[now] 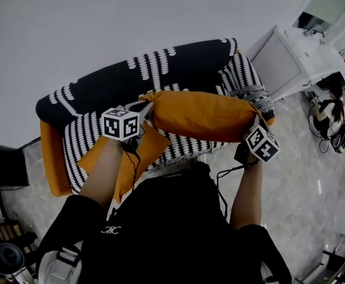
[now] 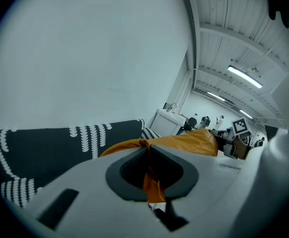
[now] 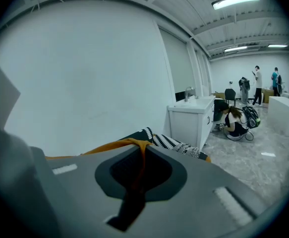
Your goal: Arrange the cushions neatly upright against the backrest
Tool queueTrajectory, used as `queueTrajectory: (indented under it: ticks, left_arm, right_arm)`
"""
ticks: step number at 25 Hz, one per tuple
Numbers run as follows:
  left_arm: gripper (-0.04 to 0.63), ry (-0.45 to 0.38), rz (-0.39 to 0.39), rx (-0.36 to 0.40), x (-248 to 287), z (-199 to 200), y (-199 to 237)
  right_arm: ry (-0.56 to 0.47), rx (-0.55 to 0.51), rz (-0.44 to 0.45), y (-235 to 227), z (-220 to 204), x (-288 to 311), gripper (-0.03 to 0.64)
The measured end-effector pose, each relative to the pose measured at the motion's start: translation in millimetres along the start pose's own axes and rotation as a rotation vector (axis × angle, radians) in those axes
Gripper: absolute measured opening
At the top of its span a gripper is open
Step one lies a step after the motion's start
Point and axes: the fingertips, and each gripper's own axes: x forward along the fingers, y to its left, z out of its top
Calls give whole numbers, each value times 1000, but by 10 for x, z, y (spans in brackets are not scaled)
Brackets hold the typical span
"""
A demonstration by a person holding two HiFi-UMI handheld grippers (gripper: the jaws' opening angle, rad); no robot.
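A long orange cushion (image 1: pixel 202 115) hangs lengthwise over the sofa seat, stretched between both grippers. My left gripper (image 1: pixel 147 107) is shut on its left corner, and the orange fabric (image 2: pixel 152 181) shows pinched between the jaws in the left gripper view. At the cushion's right end, my right gripper (image 1: pixel 255 123) is shut on the other corner (image 3: pixel 138 145). A second orange cushion (image 1: pixel 125 161) lies flat on the seat's front left, partly under my left arm. The backrest (image 1: pixel 131 81) is black with white markings.
The sofa's striped cover (image 1: pixel 240 76) drapes over an orange base (image 1: pixel 52 158). A white cabinet (image 1: pixel 296 55) stands close to the sofa's right end. A person (image 1: pixel 331 112) crouches on the marble floor beyond it. Dark furniture (image 1: pixel 3 164) is at the left.
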Motion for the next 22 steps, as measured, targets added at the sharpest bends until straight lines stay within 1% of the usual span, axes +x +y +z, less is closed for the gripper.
queueTrajectory:
  ticks: [2, 6, 11, 16, 20, 22]
  left_arm:
    - [21, 6, 43, -33, 223, -7, -44]
    - [21, 23, 102, -94, 769, 66, -144]
    - [21, 38, 229, -209, 1212, -15, -210]
    - [21, 62, 329, -288, 1496, -105, -149]
    - [21, 81, 381, -368, 1615, -212, 100]
    - [21, 99, 397, -411, 1666, -297, 232]
  right_arm:
    - [38, -20, 32, -122, 92, 332, 14]
    - [99, -54, 102, -402, 303, 1057, 14]
    - [220, -111, 207, -535, 360, 1930, 14]
    - [312, -147, 278, -480, 288, 2572, 14]
    - [373, -174, 319, -280, 125, 2969, 14]
    - [405, -192, 323, -200, 3, 3118, 14]
